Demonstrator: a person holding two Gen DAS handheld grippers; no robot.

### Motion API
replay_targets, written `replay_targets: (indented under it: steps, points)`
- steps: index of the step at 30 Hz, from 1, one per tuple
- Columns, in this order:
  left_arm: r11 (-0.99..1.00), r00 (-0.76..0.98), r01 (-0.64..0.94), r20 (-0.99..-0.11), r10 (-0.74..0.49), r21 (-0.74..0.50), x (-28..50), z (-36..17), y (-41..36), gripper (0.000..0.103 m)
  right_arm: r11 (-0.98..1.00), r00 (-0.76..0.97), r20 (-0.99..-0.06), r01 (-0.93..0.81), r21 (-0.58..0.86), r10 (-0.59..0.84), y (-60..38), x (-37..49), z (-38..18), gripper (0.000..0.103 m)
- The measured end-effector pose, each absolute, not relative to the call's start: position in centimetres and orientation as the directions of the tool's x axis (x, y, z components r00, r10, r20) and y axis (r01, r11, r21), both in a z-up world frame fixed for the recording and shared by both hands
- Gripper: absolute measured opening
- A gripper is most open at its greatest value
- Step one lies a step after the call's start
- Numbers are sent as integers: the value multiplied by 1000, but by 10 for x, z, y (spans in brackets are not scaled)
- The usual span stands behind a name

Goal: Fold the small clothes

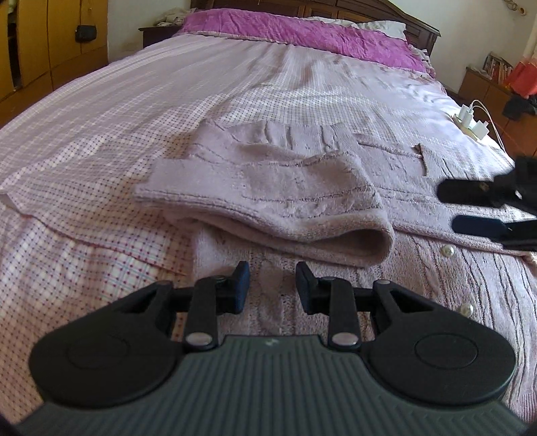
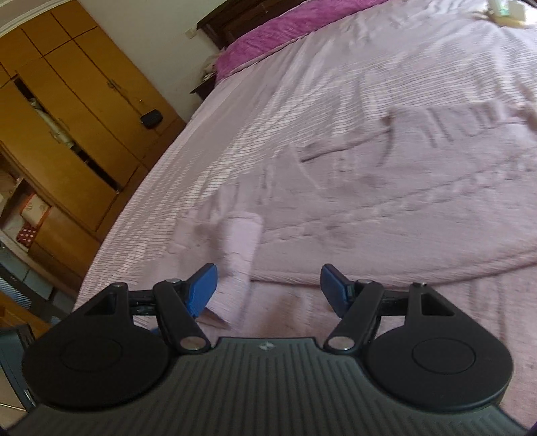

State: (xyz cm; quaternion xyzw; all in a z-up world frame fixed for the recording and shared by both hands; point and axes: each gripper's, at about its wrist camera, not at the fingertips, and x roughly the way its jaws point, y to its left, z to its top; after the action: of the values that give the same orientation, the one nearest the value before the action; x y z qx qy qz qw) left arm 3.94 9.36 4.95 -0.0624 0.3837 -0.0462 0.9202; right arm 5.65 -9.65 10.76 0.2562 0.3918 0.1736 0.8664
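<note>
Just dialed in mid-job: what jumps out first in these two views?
The fluffy lilac cardigan spread on the checked bedspread, one sleeve folded across its body and pearl buttons down the front. Both hand-held grippers hover empty over it: the left narrowly open, the right wide. The magenta quilt lies across the bed's head.

Home bedroom; bed (image 1: 134, 110) w/ checked sheet, purple pillows (image 1: 302, 33), wooden wardrobe (image 2: 67, 100), bedside cabinet (image 1: 483, 87)
</note>
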Motion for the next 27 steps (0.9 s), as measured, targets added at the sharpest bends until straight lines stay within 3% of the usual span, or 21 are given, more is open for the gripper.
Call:
replay_targets:
  steps: [13,14,18,27]
  points:
    - [983,707,50,-689,-160,-177,37,47,97,32,824,567,-635,-152,545,525,-43,92,93,73]
    - [983,708,52,-687,-162,-178,37,47,97,32,825,566,-634,-160,543,527,-41,94,91,68]
    - [981,715,54,-678,-169,-188,36,48,100,32,841,571,-640,-185,509,513,-34,97,89,13]
    - [985,724,51,-673,-151,-167,41,50,100,32,855,700,-527,-244,457,481,-51,96,138,9]
